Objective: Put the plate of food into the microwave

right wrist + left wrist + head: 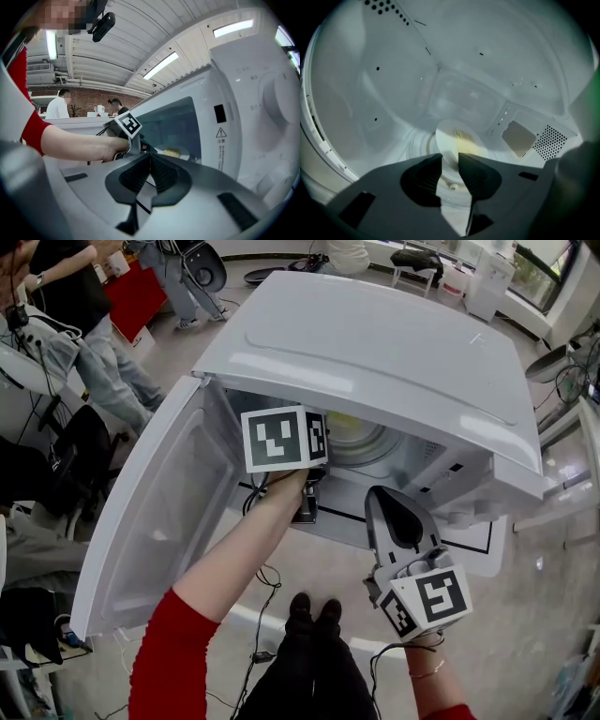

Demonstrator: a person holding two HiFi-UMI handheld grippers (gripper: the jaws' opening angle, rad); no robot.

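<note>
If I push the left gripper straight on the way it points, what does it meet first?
The plate of food, just ahead of the left gripper; its near rim may sit between the open jaws, though depth is unclear.

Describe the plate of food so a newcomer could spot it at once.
Start at the big white microwave, door swung open. Inside its cavity, at the tips of the left tongs, lies a round pale plate. It alone carries a yellow heap of food; everything around it is bare white walls and vent holes.
</note>
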